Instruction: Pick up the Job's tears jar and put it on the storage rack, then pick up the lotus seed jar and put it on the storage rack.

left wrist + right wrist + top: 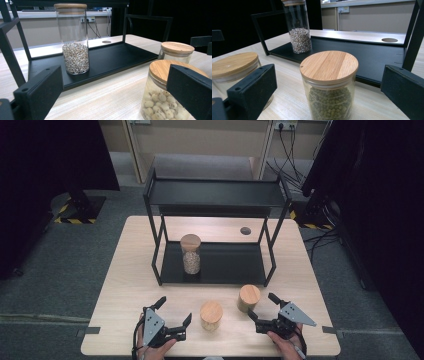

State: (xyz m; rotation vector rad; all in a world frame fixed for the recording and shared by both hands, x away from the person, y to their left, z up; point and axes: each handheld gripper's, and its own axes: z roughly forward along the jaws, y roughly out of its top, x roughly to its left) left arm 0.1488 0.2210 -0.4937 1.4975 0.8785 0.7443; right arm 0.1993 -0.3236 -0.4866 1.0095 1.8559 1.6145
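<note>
Both tools wide open, holding nothing

Left tool [174, 311] sits at 9 o'clock of the pale-bean jar [211, 314]; right tool [263, 309] faces the green-bean jar [248, 298] on the desk [125, 270].

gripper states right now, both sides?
Left gripper: open, holding nothing, beside the white-bean jar.
Right gripper: open, empty, jaws either side of the green-bean jar, not touching.

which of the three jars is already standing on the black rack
The tall jar of small pale grains, on the rack's lower shelf at its left end. The two short jars stand on the table in front.
</note>
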